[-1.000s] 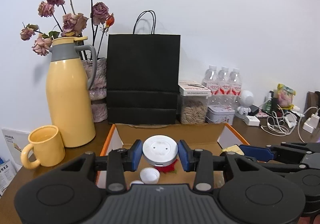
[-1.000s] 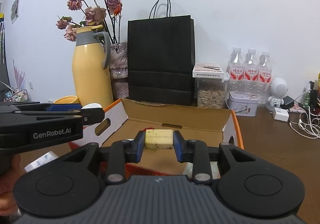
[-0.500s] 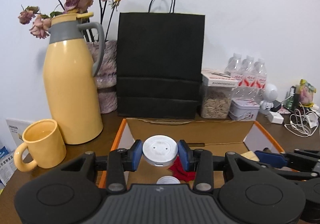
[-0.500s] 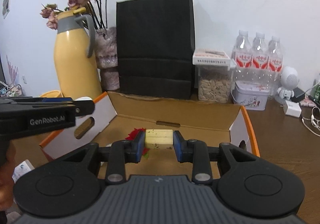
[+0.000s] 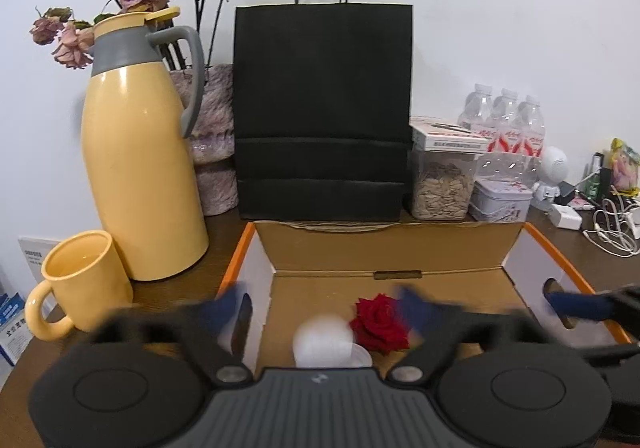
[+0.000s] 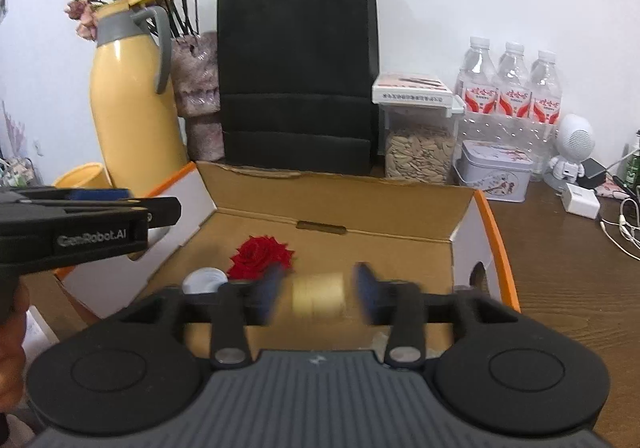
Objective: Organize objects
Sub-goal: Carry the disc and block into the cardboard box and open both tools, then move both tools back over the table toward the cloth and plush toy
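White round puck point(image 5: 323, 337) sits blurred over the cardboard box point(image 5: 384, 252) floor beside the red rose point(image 5: 380, 318); my left tongs point(image 5: 324, 304) are opening wide, clear of it. Yellow block point(image 6: 318, 293) sits between my opening right tongs point(image 6: 316, 294), pads apart from it.

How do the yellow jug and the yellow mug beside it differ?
The yellow jug is much taller than the yellow mug. The jug is closed by a grey collar and a yellow lid, while the mug is open-topped and looks empty. The jug's handle is grey and faces the black bag; the mug's is yellow and faces the other way. Both are the same pale yellow and stand upright on the table left of the box.
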Available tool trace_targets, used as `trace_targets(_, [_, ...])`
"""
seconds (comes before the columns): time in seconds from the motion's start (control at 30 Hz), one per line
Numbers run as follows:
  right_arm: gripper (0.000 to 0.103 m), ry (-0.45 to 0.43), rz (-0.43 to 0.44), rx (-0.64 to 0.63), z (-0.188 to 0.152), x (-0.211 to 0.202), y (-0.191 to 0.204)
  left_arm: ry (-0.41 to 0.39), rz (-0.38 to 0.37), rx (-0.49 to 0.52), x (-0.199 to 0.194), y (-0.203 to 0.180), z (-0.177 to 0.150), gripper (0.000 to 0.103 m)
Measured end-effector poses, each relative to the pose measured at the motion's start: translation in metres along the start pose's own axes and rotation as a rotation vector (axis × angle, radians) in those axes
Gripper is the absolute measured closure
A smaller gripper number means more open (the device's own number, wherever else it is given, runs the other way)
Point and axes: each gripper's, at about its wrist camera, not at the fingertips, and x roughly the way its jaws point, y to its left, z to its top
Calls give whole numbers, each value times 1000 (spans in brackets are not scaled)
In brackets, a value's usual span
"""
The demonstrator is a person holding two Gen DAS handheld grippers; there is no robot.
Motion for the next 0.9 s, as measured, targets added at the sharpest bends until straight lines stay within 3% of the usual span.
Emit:
trace_targets(0.03, [9,-5,-14,-1,-1,0,0,-18,5,-2,-1,0,0,0])
trace_targets(0.07, [1,-9,-22,-3,-1,0,0,-25,9,0,-2,0,0,0])
trace_targets(0.57, [0,-9,-25,-4,0,-3,0,-33,-1,0,-10,0,2,0])
trace_targets(0.9, [0,-41,-32,-32,-2,-23,6,-71,-20,-19,-38,7,2,0])
